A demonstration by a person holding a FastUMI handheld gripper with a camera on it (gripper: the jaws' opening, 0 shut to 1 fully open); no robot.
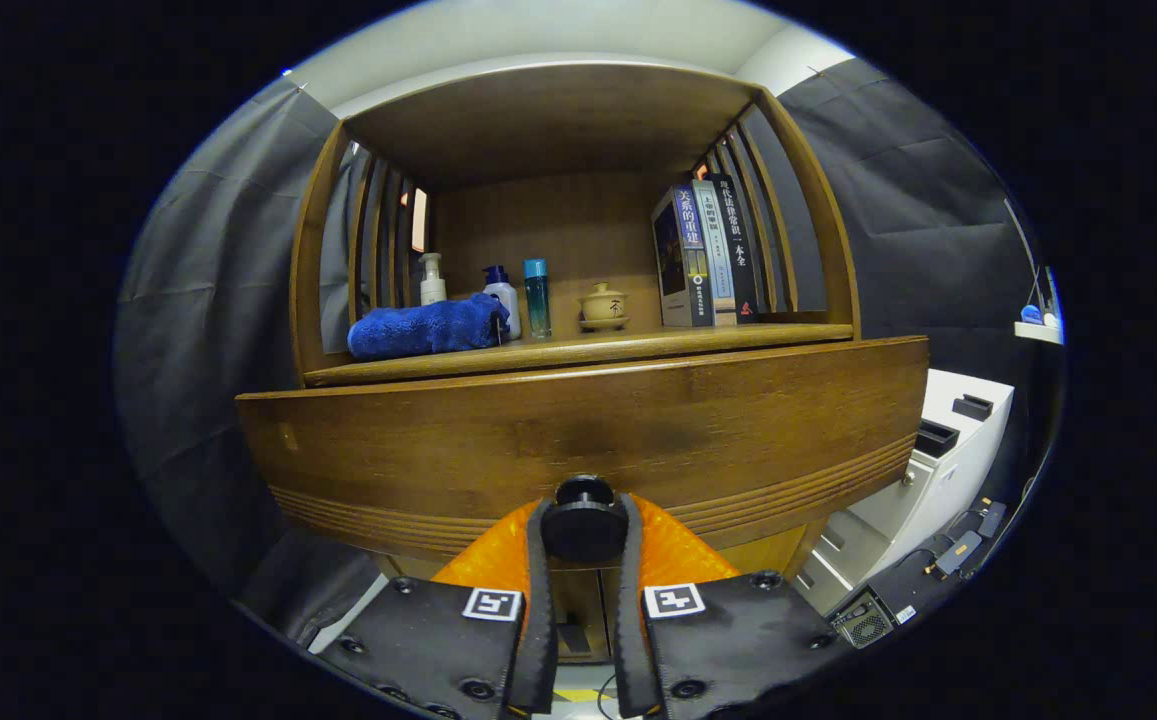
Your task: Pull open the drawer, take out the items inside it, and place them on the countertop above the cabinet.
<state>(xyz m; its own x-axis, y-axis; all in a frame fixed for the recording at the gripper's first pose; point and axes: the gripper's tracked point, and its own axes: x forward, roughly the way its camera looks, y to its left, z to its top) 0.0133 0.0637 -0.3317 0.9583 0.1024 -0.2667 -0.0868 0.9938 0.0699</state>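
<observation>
A wooden drawer front (578, 430) spans the view just ahead of me, below the cabinet's countertop (638, 350). Its round dark knob (584, 520) sits between my two fingers, and my gripper (584, 535) is shut on it, one finger pressing each side. The drawer's inside is hidden behind its front. On the countertop lie a folded blue towel (428, 328), a white pump bottle (432, 280), a white bottle with a blue cap (504, 298), a slim teal bottle (537, 298) and a small lidded tea bowl (603, 305).
Several upright books (703, 255) stand at the right end of the countertop, under the wooden shelf roof (548, 120) with slatted sides. A white cabinet (938, 460) and dark electronic boxes (898, 590) sit to the right, lower down.
</observation>
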